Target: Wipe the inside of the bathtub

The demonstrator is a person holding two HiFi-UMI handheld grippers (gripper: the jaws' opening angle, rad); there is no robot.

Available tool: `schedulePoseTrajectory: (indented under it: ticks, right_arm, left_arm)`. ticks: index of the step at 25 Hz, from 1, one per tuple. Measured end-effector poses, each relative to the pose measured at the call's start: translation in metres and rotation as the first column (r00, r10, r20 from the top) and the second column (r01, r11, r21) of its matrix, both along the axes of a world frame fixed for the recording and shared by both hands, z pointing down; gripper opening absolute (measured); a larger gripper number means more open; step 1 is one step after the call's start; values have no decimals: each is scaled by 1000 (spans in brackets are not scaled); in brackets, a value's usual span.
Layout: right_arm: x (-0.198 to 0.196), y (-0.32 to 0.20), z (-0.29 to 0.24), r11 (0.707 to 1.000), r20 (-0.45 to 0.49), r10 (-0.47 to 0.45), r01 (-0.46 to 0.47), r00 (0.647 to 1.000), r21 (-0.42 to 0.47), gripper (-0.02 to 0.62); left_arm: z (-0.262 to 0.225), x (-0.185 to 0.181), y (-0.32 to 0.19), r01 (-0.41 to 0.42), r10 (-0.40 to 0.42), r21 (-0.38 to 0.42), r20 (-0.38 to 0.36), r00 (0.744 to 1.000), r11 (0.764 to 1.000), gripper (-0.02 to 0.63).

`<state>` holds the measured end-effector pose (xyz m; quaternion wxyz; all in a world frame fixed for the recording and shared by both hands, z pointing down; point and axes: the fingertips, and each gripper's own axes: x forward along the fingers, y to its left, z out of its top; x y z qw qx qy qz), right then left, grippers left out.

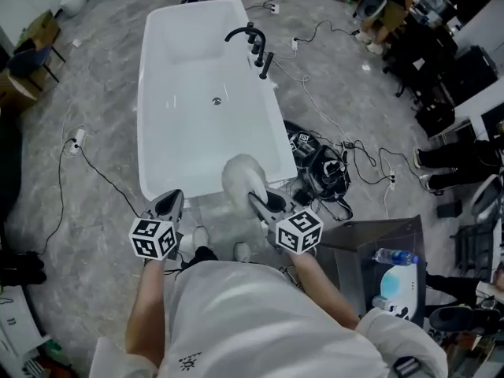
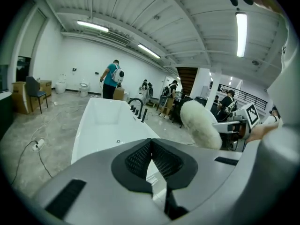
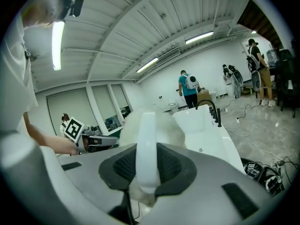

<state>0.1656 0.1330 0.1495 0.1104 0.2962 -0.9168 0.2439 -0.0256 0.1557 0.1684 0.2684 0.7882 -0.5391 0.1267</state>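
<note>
The white bathtub (image 1: 189, 124) stands on the grey floor, running from the centre of the head view towards 12 o'clock, with its inside bare and its drain (image 1: 216, 101) near the middle. A black faucet (image 1: 250, 39) sits on the rim at about 1 o'clock from the drain.

At the tub's near end, around 5 o'clock, a fluffy white duster (image 1: 239, 181) covers part of the rim. Whether it touches the tub cannot be told.

The right gripper (image 1: 264, 203) pinches the duster's white handle (image 3: 145, 149) between its dark pads. The handle's lower end is lost inside the jaws, and the fluffy head blocks much of the tub in the right gripper view.

The left gripper (image 1: 169, 205) hovers at the tub's near end at 7 o'clock, its jaws pressed together on nothing.

Black cables (image 1: 323, 168) tangle on the floor at 3 o'clock of the tub. Beyond the far end stands a person (image 2: 111, 80), cut off at the top edge of the head view.
</note>
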Motion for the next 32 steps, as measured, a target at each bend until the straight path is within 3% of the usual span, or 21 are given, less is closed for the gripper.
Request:
schedulePoseTrajectory:
  ticks: [8,14,19,24,32]
  right_arm:
    - [21,22,-6,995,56,-93,92,994,24,94]
    - [31,25,-22,993,71,-104,99,992,61,94]
    - [33,33,-20,996,45,-72,69,996,63,94]
    - [32,30,-11,997,-30,-10,12,1000,71,94]
    - [25,24,-25,991,-35,82,-78,996,111,94]
  left_arm:
    - [-25,34,40,111,-113,68,28,993,991,11]
    - [-40,53,52,91,-96,110,44,994,990,11]
    - [-47,53,51,66,-74,143,48,996,987,11]
    - [-46,26,48,58,-67,140,58,996,988,11]
    - [-55,1,37,14,-25,165,66,998,986,11]
